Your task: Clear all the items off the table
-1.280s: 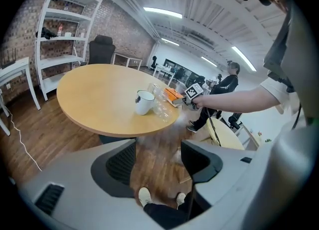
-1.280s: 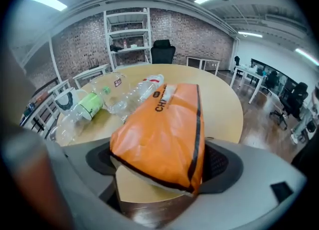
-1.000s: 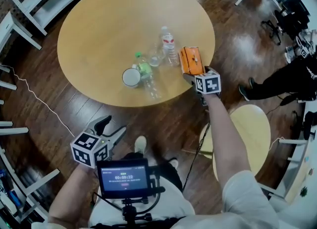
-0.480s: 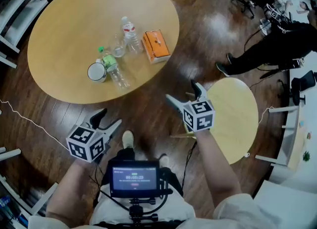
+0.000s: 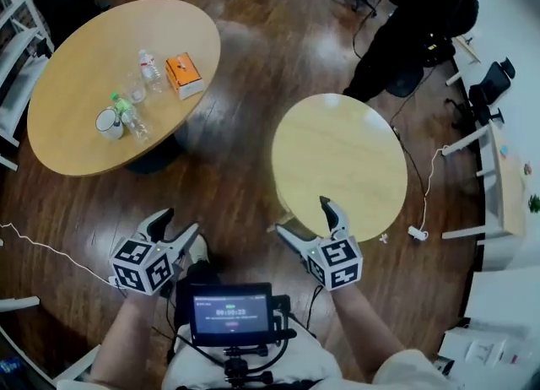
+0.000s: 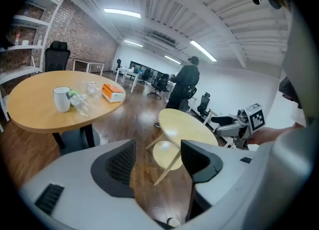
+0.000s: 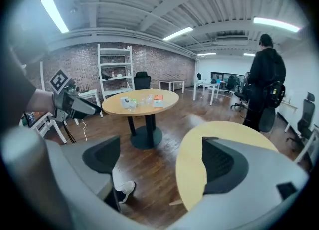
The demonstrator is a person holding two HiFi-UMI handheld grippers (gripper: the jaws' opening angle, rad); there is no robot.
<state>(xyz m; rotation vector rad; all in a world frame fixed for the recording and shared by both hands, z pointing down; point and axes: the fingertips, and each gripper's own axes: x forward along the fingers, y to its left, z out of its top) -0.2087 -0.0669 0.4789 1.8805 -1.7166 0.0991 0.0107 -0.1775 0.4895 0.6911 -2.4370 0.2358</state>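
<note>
**Office scene: nothing lifted yet**

Dark plank floor point(image 5: 232, 148) fills most of the head view. At ten o'clock stands the large round desk point(image 5: 76, 67) of pale wood. All the task's things are still on it, grouped toward its right half. A smaller round desk point(image 5: 337, 152) sits bare at about one o'clock. Beyond it, far up at one o'clock, a person in black point(image 5: 422, 8) stands among office chairs.

Low in the view, a small monitor point(image 5: 232, 312) hangs at six o'clock. The left hand-held gripper point(image 5: 180, 219) is at seven o'clock over bare floor, well apart from the large desk. Its jaws are spread, with only floorboards and the small desk's legs showing between them. The right hand-held gripper point(image 5: 301, 215) is at five o'clock, just beside the near rim of the small desk. Its jaws are wide apart too and carry nothing.

On the large desk, the orange box point(image 5: 183, 74) lies nearest the right edge. The white mug point(image 5: 108, 123) stands at the group's eight o'clock. A green-capped bottle point(image 5: 133, 122) lies on its side just beside the mug. A red-labelled bottle point(image 5: 148, 63) stands just left of the box, with a clear glass point(image 5: 135, 91) between the two bottles.
</note>
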